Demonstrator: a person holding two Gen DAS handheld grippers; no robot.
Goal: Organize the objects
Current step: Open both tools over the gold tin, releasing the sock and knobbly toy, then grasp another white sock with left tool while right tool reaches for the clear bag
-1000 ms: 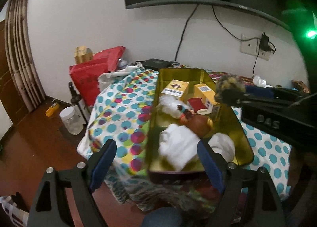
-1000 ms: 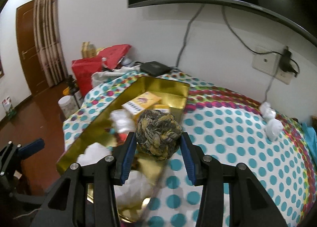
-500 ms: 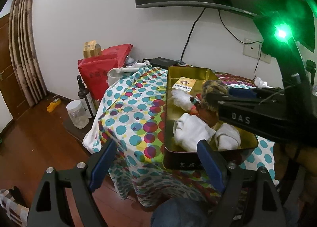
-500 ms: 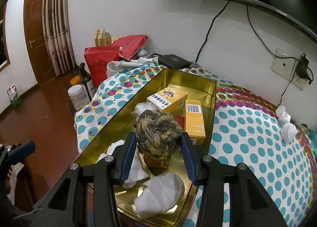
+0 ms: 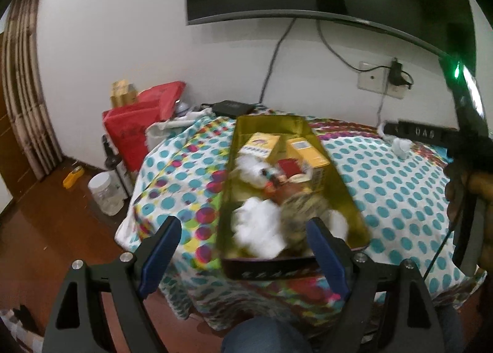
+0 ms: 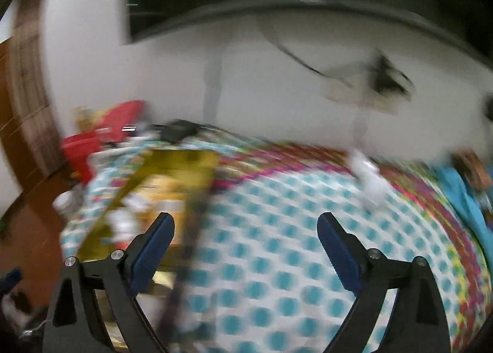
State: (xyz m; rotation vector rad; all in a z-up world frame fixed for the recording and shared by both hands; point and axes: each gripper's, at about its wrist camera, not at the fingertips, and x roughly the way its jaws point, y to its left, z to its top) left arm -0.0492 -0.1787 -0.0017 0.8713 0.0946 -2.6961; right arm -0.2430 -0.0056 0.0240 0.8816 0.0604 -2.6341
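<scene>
A gold tin tray sits on the polka-dot tablecloth. It holds yellow boxes, white cloths and the braided rope ball near its front. My left gripper is open and empty, just before the tray's near end. My right gripper is open and empty above the cloth, right of the tray; its view is blurred. Its body shows at the right of the left wrist view.
White crumpled tissues lie on the cloth near the wall. A black box sits at the table's back. A red bag, a bottle and a clear jar stand on the floor at left.
My right gripper opened and let go of the rope ball, which now lies in the tray, then swung right and away. The left gripper stayed open.
</scene>
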